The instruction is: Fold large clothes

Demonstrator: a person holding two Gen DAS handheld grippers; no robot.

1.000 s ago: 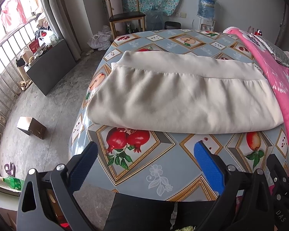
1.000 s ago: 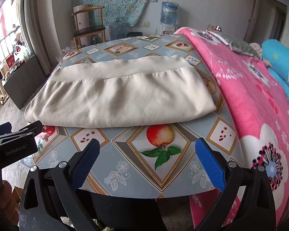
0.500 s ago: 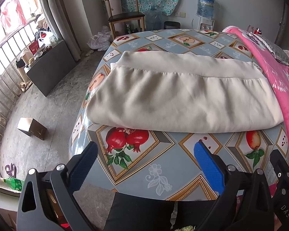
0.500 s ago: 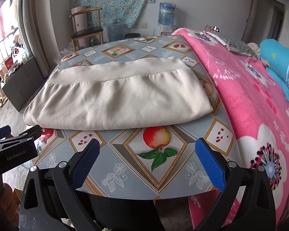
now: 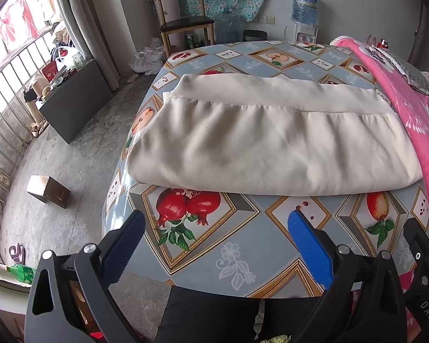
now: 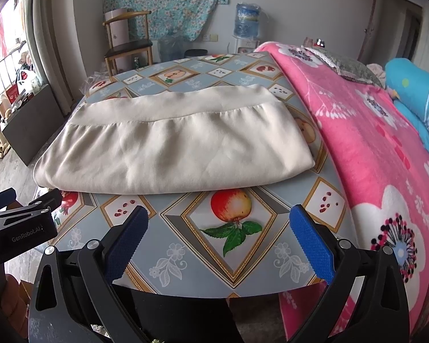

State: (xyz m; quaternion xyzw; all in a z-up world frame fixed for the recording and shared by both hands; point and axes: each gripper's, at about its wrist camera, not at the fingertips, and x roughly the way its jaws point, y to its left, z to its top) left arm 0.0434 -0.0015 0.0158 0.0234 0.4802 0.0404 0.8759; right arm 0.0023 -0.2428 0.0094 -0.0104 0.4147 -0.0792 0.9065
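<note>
Item 1: cream garment (image 5: 271, 148), folded into a broad flat bundle with a gathered seam band along its far edge. It lies across the middle of the frame in both views, on the fruit-print tablecloth (image 5: 237, 245), its near fold just above the printed pomegranates in the left view and just above the printed apple in the right view.

Item 2: my left tongs (image 5: 214, 245), lower centre of the left view. Blue-padded fingers (image 5: 309, 248) spread wide, released, nothing between them; they hang over the near edge of the cloth, apart from the garment.

Item 3: my right tongs (image 6: 218, 241), lower centre of the right view. Likewise spread and released, clear of the garment. The left tool's black body shows at the lower left of this view.

Item 4: pink floral blanket (image 6: 371, 143), right side of the frame, bordering the tablecloth.

Item 5: wooden chair (image 5: 183, 20), upper centre of the left view, against the wall.

Item 6: water bottle on dispenser (image 6: 246, 20), top centre of the right view.

Item 7: small brown box (image 5: 47, 191), on the floor at left.
</note>
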